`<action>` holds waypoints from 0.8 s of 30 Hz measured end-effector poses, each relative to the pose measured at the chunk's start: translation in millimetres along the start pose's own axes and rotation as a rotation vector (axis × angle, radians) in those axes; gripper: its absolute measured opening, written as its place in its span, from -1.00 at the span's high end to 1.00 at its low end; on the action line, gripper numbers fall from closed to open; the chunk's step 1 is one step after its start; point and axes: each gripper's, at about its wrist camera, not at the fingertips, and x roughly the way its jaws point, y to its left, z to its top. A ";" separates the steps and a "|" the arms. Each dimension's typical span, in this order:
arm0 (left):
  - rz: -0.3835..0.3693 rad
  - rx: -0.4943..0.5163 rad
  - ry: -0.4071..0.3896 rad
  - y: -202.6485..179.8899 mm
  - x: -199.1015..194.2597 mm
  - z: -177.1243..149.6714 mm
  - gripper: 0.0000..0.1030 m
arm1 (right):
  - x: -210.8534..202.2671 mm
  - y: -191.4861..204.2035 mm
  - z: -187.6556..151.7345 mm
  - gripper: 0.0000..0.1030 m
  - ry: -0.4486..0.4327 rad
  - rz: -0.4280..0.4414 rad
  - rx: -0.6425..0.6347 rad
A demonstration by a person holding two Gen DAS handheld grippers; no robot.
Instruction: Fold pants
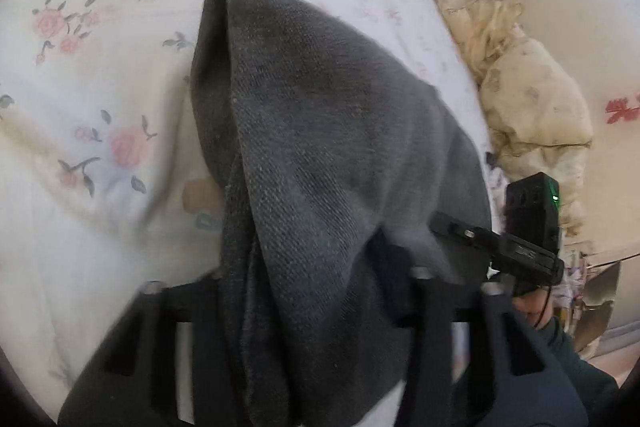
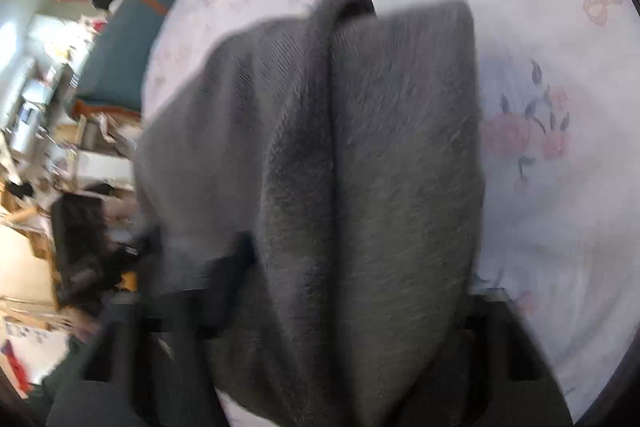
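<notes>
The dark grey pants [image 1: 320, 131] hang from my left gripper [image 1: 320, 291], which is shut on the cloth; the fabric drapes over its fingers and hides the tips. In the right wrist view the same grey pants [image 2: 360, 155] hang bunched from my right gripper [image 2: 320, 307], also shut on the cloth with its fingertips hidden. Both hold the pants lifted above the floral bedsheet [image 1: 100, 107]. The right gripper's body [image 1: 528, 227] shows at the right of the left wrist view, close beside the left one.
The white bedsheet with pink roses [image 2: 540, 167] spreads under the pants. A crumpled cream quilt [image 1: 532, 99] lies along the bed's right edge by the wall. A teal surface [image 2: 128, 47] and a cluttered room floor [image 2: 48, 147] lie beyond the bed's other edge.
</notes>
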 end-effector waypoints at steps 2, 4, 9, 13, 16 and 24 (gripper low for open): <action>0.028 0.049 -0.034 -16.2 -11.8 -2.1 0.43 | -7.6 18.8 -0.5 0.40 -0.026 -0.038 -0.076; 0.011 0.053 -0.076 -27.7 -29.3 0.3 0.45 | -16.3 29.1 1.3 0.43 -0.046 -0.033 -0.090; -0.008 0.110 -0.179 -50.1 -74.3 33.7 0.44 | -49.5 63.3 29.5 0.45 -0.129 0.036 -0.126; 0.047 0.108 -0.238 -56.0 -80.5 119.6 0.44 | -45.2 93.0 104.6 0.45 -0.153 0.034 -0.184; 0.091 0.091 -0.270 -54.7 -68.8 193.7 0.43 | -27.7 111.6 180.4 0.45 -0.171 0.010 -0.247; 0.219 0.187 -0.357 -37.8 -9.6 377.6 0.35 | 38.0 133.6 369.6 0.44 -0.244 -0.108 -0.316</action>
